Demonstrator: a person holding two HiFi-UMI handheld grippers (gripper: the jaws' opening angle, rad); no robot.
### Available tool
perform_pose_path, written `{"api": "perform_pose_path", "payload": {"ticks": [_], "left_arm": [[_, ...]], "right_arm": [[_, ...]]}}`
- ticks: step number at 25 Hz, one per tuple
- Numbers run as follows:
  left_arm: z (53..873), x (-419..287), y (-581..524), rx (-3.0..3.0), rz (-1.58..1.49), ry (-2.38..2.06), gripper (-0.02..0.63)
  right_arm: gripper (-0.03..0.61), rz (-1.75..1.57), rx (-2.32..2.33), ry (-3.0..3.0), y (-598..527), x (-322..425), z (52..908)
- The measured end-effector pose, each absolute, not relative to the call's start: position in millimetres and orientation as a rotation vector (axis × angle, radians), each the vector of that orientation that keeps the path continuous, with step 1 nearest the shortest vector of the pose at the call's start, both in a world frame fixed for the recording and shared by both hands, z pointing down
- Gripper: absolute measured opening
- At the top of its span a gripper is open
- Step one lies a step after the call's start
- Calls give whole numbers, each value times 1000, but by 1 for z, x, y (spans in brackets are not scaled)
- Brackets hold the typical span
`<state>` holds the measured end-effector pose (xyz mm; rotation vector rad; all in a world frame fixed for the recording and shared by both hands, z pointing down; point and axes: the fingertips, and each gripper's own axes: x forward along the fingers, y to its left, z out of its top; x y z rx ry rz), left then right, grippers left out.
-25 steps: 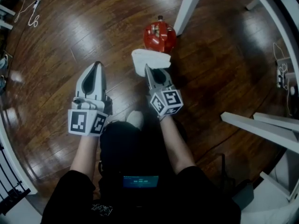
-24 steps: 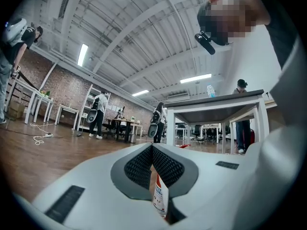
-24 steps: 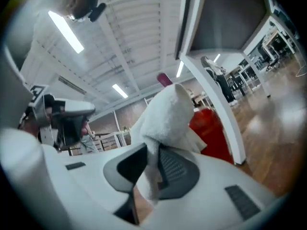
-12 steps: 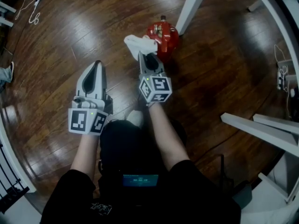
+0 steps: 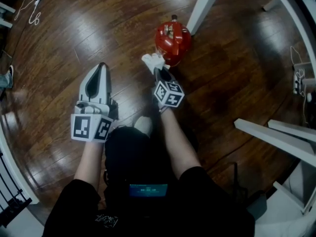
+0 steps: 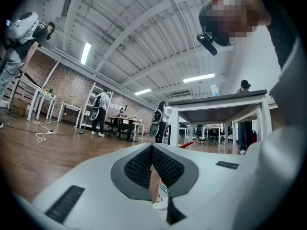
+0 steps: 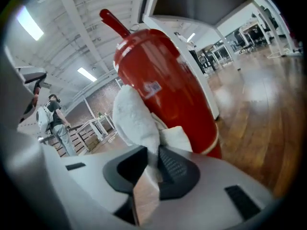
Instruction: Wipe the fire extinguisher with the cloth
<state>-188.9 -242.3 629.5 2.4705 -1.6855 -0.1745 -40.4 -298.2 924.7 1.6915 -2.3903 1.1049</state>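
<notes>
A red fire extinguisher (image 5: 172, 37) stands upright on the wood floor beside a white table leg. In the right gripper view the red fire extinguisher (image 7: 168, 90) fills the middle. My right gripper (image 5: 159, 69) is shut on a white cloth (image 5: 154, 60), and the white cloth (image 7: 139, 119) presses against the cylinder's left side. My left gripper (image 5: 100, 75) hangs to the left, away from the extinguisher, jaws shut with nothing held. Through the left gripper (image 6: 152, 150) only a sliver of the extinguisher's label shows.
A white table leg (image 5: 200, 6) rises just right of the extinguisher. More white frame bars (image 5: 276, 137) lie at the right. A cable (image 5: 32, 11) lies on the floor at far left. My shoe (image 5: 143, 126) sits between the grippers. People stand far back in the room (image 6: 101, 111).
My right gripper carried the cloth from in front of the extinguisher up to its left side, then back down and nearer. The cloth is now bunched smaller. The left gripper stayed put.
</notes>
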Motion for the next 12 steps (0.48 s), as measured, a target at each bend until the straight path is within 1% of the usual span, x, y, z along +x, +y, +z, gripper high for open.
{"api": "perform_pose_path", "payload": {"ticks": [3,5,8,12], "left_arm": [[628,-187,-242,2477,-174,-1680,0],[627,-189,-241,2478,-174,-1682,0],[628,-192,-240,2475,-171,-1690,0],[624,-186,-238,2489,-179,-1679,0]], "right_arm": [[78,1257,1666,-2239,-284,-21,978],[77,1276,1643,-2226,-276,-5,988],[77,1220,1674,-2367,-272,19,958],[77,1099,1944,-2572,-284,90,862]]}}
